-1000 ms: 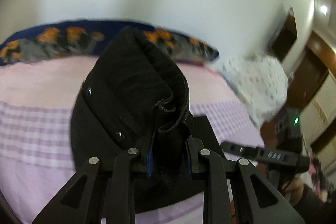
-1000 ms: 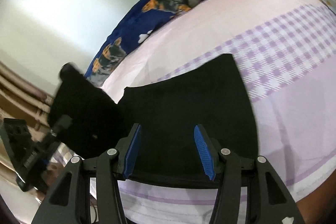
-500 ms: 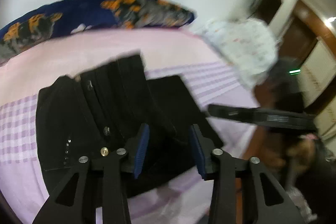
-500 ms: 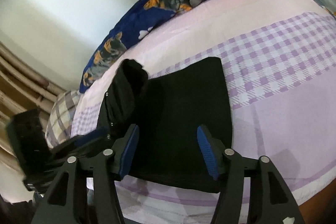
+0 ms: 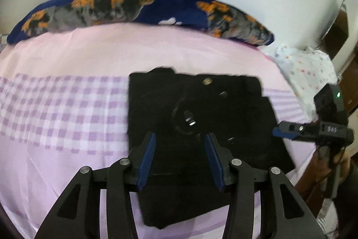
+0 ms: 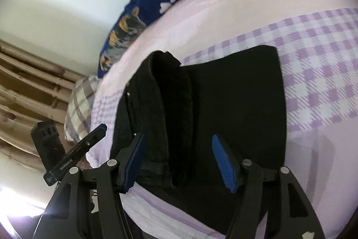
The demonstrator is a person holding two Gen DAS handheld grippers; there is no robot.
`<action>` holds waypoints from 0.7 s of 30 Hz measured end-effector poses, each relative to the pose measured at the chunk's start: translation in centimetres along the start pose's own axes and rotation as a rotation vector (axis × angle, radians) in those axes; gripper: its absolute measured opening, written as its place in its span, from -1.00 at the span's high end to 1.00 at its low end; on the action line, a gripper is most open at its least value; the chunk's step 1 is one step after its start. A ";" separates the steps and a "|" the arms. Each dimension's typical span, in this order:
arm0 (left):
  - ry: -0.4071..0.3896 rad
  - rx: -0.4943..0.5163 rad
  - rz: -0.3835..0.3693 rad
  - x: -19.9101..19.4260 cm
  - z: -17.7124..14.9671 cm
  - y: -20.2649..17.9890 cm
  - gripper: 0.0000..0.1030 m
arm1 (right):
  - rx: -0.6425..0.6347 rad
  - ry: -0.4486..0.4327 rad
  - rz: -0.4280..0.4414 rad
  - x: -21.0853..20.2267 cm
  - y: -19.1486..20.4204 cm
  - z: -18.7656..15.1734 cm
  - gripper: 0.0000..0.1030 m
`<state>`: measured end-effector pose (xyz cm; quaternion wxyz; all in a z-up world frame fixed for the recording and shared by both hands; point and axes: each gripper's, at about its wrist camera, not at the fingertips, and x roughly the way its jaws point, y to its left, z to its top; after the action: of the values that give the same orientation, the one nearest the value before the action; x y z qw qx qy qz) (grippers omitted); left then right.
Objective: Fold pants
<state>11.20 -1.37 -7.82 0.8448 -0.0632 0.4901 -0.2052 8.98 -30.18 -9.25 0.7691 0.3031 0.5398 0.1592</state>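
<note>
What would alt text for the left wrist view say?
Folded black pants lie flat on a pink and purple checked bed sheet. The left gripper hovers over them, jaws opening, gripping nothing. A blue and orange pillow lies behind.

Small white lettering ran along the side of the left gripper point(image 6: 76, 155) (seen from the right wrist), too blurred to read; nothing else was legible.

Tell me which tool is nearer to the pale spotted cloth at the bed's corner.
Right. In the left wrist view the right tool sits just below the spotted cloth, past the black pants' edge. The left tool, its jaws opening with nothing between them, hovers over the pants' middle, farther away.
</note>
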 end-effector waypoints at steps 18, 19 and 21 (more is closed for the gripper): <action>0.065 0.040 -0.019 3.4 -2.9 -0.6 0.08 | 0.003 0.116 0.188 6.8 -0.5 3.0 0.51; 0.064 0.040 -0.019 3.4 -2.8 -0.5 0.08 | -0.004 0.108 0.180 6.9 -0.2 2.9 0.54; 0.065 0.035 -0.024 3.4 -2.7 -0.4 0.07 | -0.008 0.090 0.165 6.6 0.3 2.8 0.64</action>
<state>10.26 -2.88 -11.83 0.8268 -0.0474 0.5129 -0.2260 14.01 -27.01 -13.31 0.7294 0.3360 0.5466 0.2374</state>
